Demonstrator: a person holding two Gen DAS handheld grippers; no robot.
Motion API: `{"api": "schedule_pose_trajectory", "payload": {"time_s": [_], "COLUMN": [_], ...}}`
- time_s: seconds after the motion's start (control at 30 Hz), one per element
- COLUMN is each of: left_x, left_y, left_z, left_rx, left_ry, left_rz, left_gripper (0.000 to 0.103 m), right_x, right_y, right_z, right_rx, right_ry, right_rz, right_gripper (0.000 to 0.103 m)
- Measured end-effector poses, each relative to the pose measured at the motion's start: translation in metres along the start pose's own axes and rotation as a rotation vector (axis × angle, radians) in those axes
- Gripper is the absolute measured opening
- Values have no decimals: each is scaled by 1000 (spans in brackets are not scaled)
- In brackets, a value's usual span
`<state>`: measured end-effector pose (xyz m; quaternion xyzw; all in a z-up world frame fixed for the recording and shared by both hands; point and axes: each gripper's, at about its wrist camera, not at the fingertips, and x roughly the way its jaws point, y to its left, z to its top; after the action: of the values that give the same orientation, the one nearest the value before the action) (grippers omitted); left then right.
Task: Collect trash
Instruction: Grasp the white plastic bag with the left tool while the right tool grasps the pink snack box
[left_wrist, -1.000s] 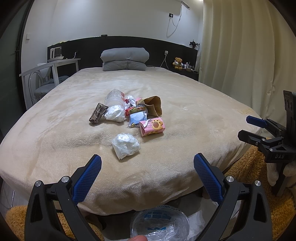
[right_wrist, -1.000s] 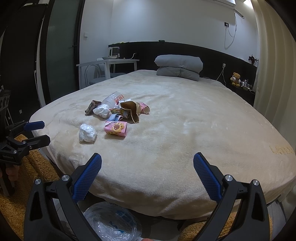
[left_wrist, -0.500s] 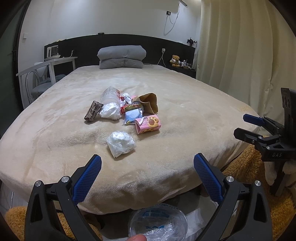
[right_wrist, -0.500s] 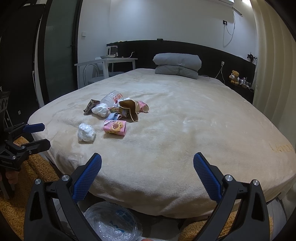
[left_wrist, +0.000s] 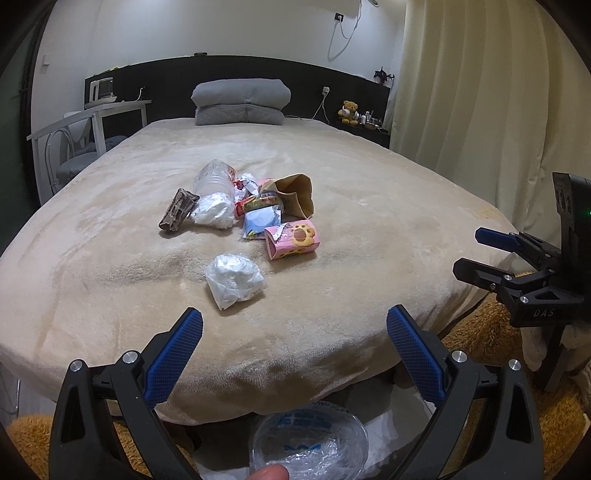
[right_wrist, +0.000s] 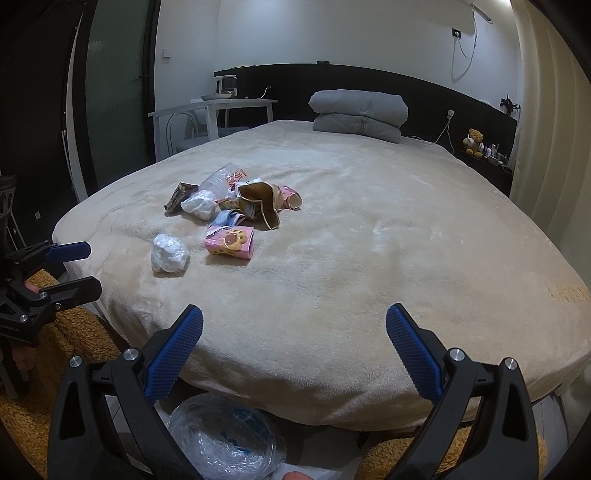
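Note:
A pile of trash lies on the beige bed (left_wrist: 369, 236): a crumpled white plastic wad (left_wrist: 234, 278) nearest me, a pink paw-print carton (left_wrist: 293, 238), a brown paper bag (left_wrist: 297, 192), a clear plastic bottle (left_wrist: 214, 177), a brown wrapper (left_wrist: 177, 208). The same pile shows in the right wrist view, with the wad (right_wrist: 168, 253) and the carton (right_wrist: 231, 240). My left gripper (left_wrist: 294, 334) is open and empty at the bed's foot edge. My right gripper (right_wrist: 294, 334) is open and empty, further right. A trash bag mouth (left_wrist: 308, 441) sits below on the floor.
Grey folded bedding (left_wrist: 240, 101) lies at the headboard. A white table and chair (left_wrist: 88, 125) stand left of the bed, curtains (left_wrist: 480, 92) at right. A teddy bear (left_wrist: 349, 110) sits on a shelf. Orange fluffy rug (right_wrist: 55, 350) lies around the bed's foot.
Both grippers have moved forward and up toward the bed; the trash pile appears closer. Both stay open.

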<state>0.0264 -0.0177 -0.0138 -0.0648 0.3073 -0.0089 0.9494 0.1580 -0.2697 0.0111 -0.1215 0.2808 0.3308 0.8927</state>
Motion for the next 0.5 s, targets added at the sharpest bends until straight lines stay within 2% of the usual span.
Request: {"api": "schedule_pose_trajectory", "payload": {"time_s": [0.33, 0.5], "left_x": [26, 43], "left_y": [12, 21], "left_z": [16, 26], "left_rx": [-21, -30], "left_ry": [80, 128], "left_rz": [-32, 9], "left_gripper": [97, 97], "right_x": [44, 69], "right_y": [-6, -2], "right_z": [32, 47], "right_rx": [-9, -41], "right_ry": [58, 81], "right_rz": [61, 83], "right_gripper": [98, 98]}}
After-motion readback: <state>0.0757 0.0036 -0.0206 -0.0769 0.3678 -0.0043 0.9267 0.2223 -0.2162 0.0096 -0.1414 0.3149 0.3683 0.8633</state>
